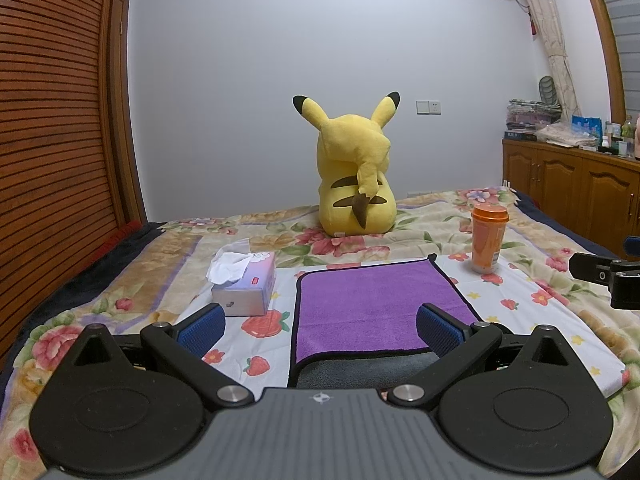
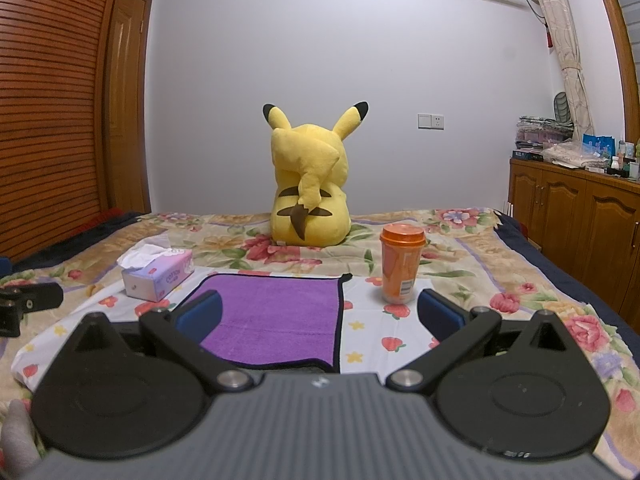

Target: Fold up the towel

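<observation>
On the bed [image 1: 168,252], the purple towel [image 1: 376,300] (folded) runs lengthwise toward the wall.

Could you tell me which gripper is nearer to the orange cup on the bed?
Right. The right gripper has the orange cup just ahead, near its right-hand finger. The left gripper faces the purple towel, with the cup far off to its right.

Left gripper [image 1: 320,330]: black linkage arms, blue ribbed pads, silver screws, grey body.
</observation>
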